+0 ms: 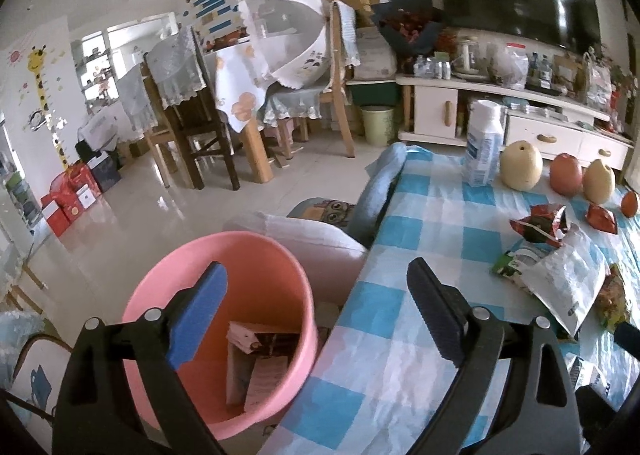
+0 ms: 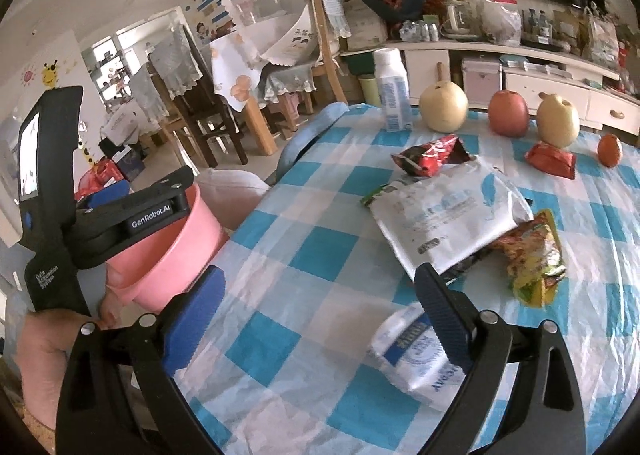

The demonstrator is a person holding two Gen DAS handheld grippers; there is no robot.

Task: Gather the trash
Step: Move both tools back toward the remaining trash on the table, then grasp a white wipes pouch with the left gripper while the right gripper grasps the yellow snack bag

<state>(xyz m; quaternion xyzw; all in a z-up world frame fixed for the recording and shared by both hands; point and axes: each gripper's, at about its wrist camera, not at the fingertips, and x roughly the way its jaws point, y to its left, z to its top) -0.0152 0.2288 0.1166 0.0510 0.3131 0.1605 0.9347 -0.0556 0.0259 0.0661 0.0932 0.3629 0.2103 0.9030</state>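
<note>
Trash lies scattered over the blue-and-white checked table (image 2: 304,255), while some is already in the pink bin (image 1: 224,255) that stands on the floor just off the table's left edge: a crumpled carton (image 1: 260,363) rests at its bottom. The left gripper (image 1: 316,307) hovers above the bin's rim and the table edge, jaws spread wide and holding nothing. In the right wrist view the same bin (image 2: 176,255) sits at the far left, partly behind the left gripper's body. The right gripper (image 2: 320,319) hangs over the table, jaws wide apart and empty, its right finger just above a white-and-blue crumpled packet (image 2: 416,359). Beyond that lies a large white mailer bag (image 2: 448,215), overlapping a green wrapper (image 2: 374,195) at its left corner and a yellow-red snack bag (image 2: 536,255) at its right. A red snack wrapper (image 2: 432,155) lies behind the mailer, and another red packet (image 2: 552,161) farther right. Along the far edge stand a milk bottle (image 2: 394,91), a pear (image 2: 444,103), an apple (image 2: 508,113), a second pear (image 2: 558,123) and a small orange fruit (image 2: 610,149).
</note>
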